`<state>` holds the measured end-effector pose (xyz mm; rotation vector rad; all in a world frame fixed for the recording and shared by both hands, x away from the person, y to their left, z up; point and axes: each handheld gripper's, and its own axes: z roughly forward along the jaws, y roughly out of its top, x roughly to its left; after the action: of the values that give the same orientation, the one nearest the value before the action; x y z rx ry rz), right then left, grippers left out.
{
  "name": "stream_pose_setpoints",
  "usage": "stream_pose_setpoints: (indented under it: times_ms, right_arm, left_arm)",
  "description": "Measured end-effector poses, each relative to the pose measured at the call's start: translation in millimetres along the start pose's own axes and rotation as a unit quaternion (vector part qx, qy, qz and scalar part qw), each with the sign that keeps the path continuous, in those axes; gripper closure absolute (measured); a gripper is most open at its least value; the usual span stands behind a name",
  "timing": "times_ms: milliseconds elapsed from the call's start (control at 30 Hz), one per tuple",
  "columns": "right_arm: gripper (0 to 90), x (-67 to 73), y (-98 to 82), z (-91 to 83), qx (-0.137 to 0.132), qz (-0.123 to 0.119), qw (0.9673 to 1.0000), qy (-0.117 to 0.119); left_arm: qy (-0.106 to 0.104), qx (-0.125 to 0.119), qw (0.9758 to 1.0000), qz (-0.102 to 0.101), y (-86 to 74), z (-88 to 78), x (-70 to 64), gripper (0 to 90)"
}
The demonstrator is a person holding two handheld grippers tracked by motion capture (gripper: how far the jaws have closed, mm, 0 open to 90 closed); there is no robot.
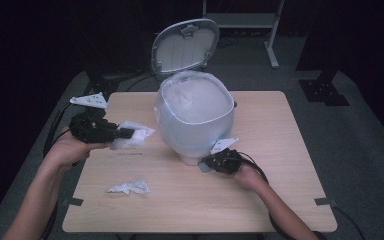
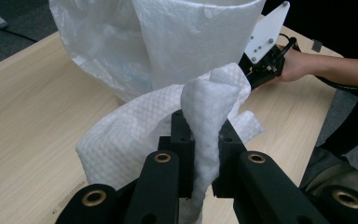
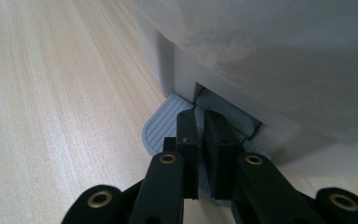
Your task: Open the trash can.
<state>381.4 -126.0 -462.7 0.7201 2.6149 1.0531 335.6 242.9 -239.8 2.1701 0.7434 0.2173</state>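
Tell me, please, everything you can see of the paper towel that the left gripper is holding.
The paper towel is white, with a fine embossed quilted pattern, and looks soft and crumpled. One bunched fold is pinched between the shut jaws of the left gripper, standing up above the pads, while the rest drapes loosely to one side. In the high view it is held clear of the wooden table, left of the bag-lined pedal bin, which it does not touch. Nothing but the gripper touches it.

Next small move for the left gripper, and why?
Probably carry the paper towel over the bin's open mouth. The left gripper is shut on it, off the table, beside the bag-lined bin; the lid stands up while the right gripper presses the pedal. A second crumpled towel waits.
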Motion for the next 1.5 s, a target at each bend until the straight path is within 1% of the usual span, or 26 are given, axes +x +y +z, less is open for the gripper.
stream_pose_setpoints:
  times_ms: [267, 300, 400, 433, 700, 933, 1233, 1367, 1400, 1433, 1467, 1500]
  right_arm:
    - [84.3, -0.1, 0.1, 0.1, 0.000, 0.000, 1.0000, 0.000]
    - [84.3, -0.1, 0.0, 0.1, 0.000, 0.000, 1.0000, 0.000]
    - [84.3, -0.5, -0.1, 0.1, -0.001, 0.000, 1.0000, 0.002]
    - [84.3, -0.4, -0.1, 0.1, -0.001, 0.000, 1.0000, 0.002]
    - [84.3, -0.6, -0.1, 0.1, -0.001, 0.000, 1.0000, 0.002]
    - [84.3, -0.8, -0.1, 0.1, -0.001, 0.000, 1.0000, 0.003]
    - [84.3, -0.7, -0.1, 0.2, -0.001, 0.000, 1.0000, 0.002]
    - [84.3, -0.8, -0.2, 0.1, -0.001, 0.000, 1.0000, 0.003]
    - [84.3, -0.8, -0.2, 0.1, -0.001, 0.000, 1.0000, 0.003]
    - [84.3, -0.7, -0.2, 0.1, -0.001, 0.000, 1.0000, 0.003]
    - [84.3, -0.5, -0.1, 0.1, -0.001, 0.000, 1.0000, 0.002]
    - [84.3, -0.5, -0.1, 0.1, 0.000, -0.001, 1.0000, 0.002]
  left_arm:
    - [0.002, 0.004, 1.0000, 0.002, 9.3, -3.7, -1.0, 82.3]
    - [0.001, 0.004, 1.0000, 0.006, 10.6, -4.2, -0.9, 82.3]
    - [0.001, 0.003, 1.0000, 0.004, 14.1, -4.5, -1.3, 82.3]
    - [0.001, 0.005, 1.0000, 0.006, 15.1, -4.9, -1.0, 82.3]
    - [0.000, 0.006, 1.0000, 0.007, 23.8, -6.0, -2.0, 82.3]
    - [0.003, 0.009, 0.9998, 0.015, 33.4, -7.9, -4.1, 82.3]
    - [0.000, 0.013, 0.9997, 0.023, 44.2, -5.2, -6.5, 82.3]
    - [-0.001, 0.014, 0.9997, 0.022, 49.3, -4.0, -7.6, 82.3]
    - [-0.002, 0.014, 0.9996, 0.025, 50.6, -3.8, -7.6, 82.3]
    - [-0.002, 0.013, 0.9996, 0.024, 51.9, -3.2, -8.5, 82.3]
    - [-0.002, 0.017, 0.9994, 0.029, 53.5, -3.0, -8.5, 82.4]
    - [-0.003, 0.017, 0.9994, 0.029, 54.8, -2.0, -9.2, 82.4]
